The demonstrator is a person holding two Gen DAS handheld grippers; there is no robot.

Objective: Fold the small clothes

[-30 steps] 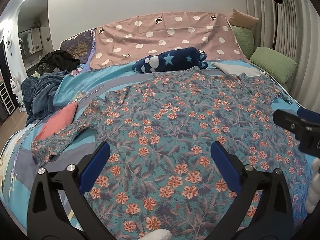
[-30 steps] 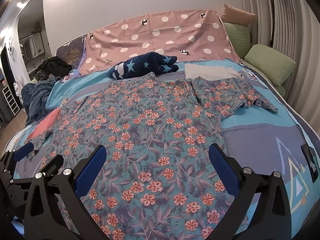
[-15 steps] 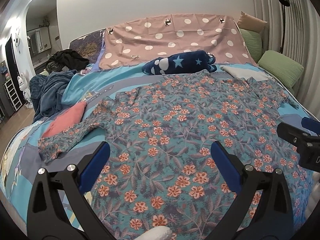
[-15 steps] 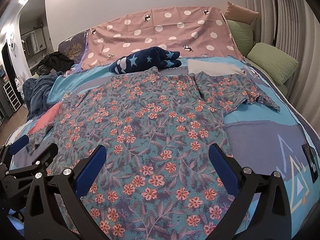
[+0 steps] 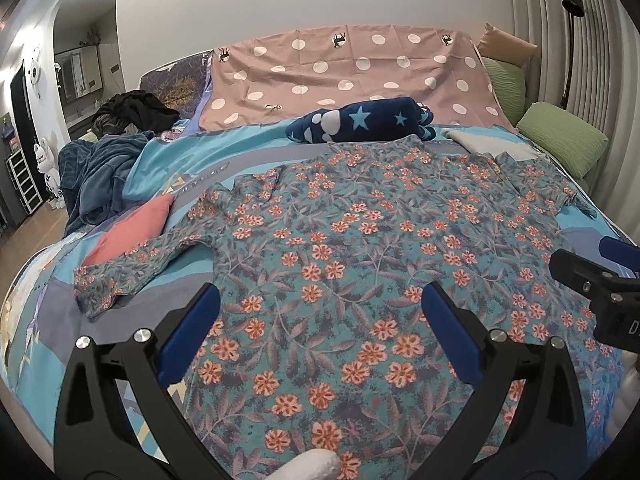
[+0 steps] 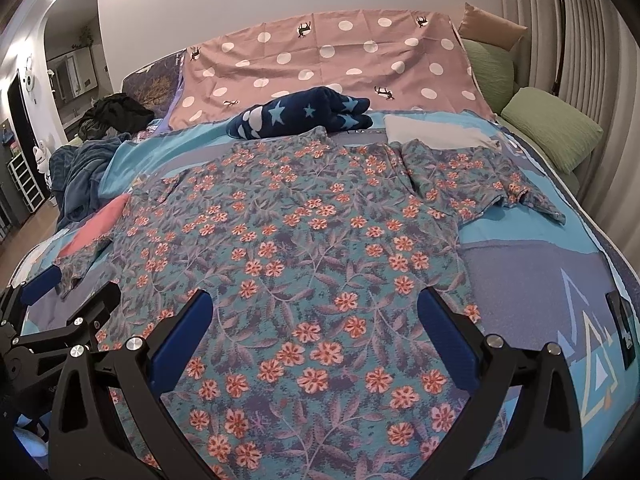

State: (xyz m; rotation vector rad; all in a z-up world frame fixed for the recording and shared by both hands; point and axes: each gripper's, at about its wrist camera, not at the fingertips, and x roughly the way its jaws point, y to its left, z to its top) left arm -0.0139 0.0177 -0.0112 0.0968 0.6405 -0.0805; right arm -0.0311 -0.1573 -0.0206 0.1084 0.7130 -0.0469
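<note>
**A:** Where did the garment lie?

**B:** The teal long-sleeved shirt printed with orange flowers and grey leaves [image 5: 360, 248] [image 6: 304, 248] lay spread flat across the bed's blue and grey patterned cover [image 5: 192, 176] [image 6: 532, 280], collar toward the folded navy fleece blanket with pale stars [image 5: 360, 126] [image 6: 300, 118]. One sleeve stretched out to the left over a coral pink cushion [image 5: 128, 232]; the other lay rumpled out to the right, near a green pillow [image 6: 552, 128].

**A:** And relative to the fingers?

**B:** The shirt's lower body sat ahead of and beneath both tools. The left gripper [image 5: 320, 308] framed the hem's left half, and its left finger [image 5: 192, 324] overlapped the side edge in the picture. The right gripper [image 6: 312, 312] framed the right half, with its right finger [image 6: 444, 324] over the opposite edge.

**A:** How far apart were the fingers?

**B:** Both pairs were spread wide, blue pads well apart, with nothing between them. I could not tell whether any tip touched the cloth.

**A:** Anything else?

**B:** A pink sheet with white polka dots [image 5: 352, 76] [image 6: 320, 64] hung over the headboard.
</note>
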